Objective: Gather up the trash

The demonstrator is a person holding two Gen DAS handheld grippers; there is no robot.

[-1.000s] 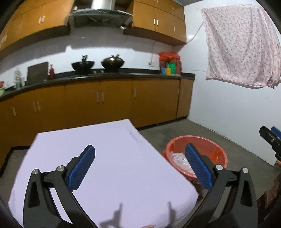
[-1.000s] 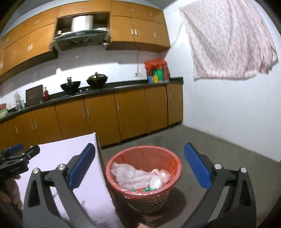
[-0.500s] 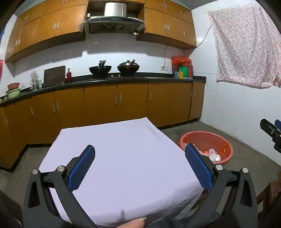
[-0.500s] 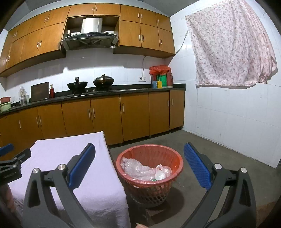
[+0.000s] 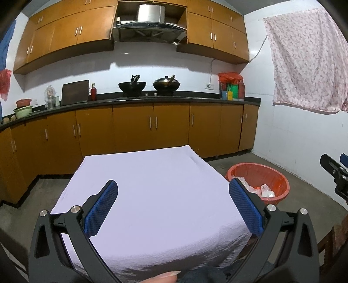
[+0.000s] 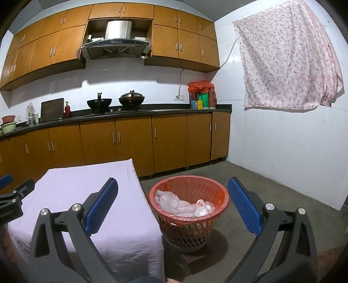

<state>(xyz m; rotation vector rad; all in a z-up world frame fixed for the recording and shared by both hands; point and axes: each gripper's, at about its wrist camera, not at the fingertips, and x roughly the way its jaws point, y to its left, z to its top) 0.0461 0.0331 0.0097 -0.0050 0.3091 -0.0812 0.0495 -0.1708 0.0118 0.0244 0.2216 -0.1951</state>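
Both grippers hang wide apart in the jaws with nothing between their blue pads: the left gripper (image 5: 173, 206) is held over the table (image 5: 152, 185), which is covered by one plain white cloth, and the right gripper (image 6: 173, 205) is held over the gap between the table's right edge and the bin (image 6: 188, 209). Going from left to right along the far counter (image 5: 195, 99), there are two bowls (image 5: 23, 107) stacked at the left end, one clear jar (image 5: 50, 98), one dark board (image 5: 75, 92) leaning on the wall, one red bottle (image 5: 93, 91), two black woks (image 5: 150, 83) side by side on the stove under one steel hood (image 5: 150, 19), and a cluster of containers (image 5: 231, 87) under a red bag at the right end. One red mesh bin stands on the floor just beside the table's right side. Crumpled clear plastic trash (image 6: 182, 202) lies inside the bin, along with a small white bag. One pink patterned cloth (image 6: 289, 58) hangs on the right wall.
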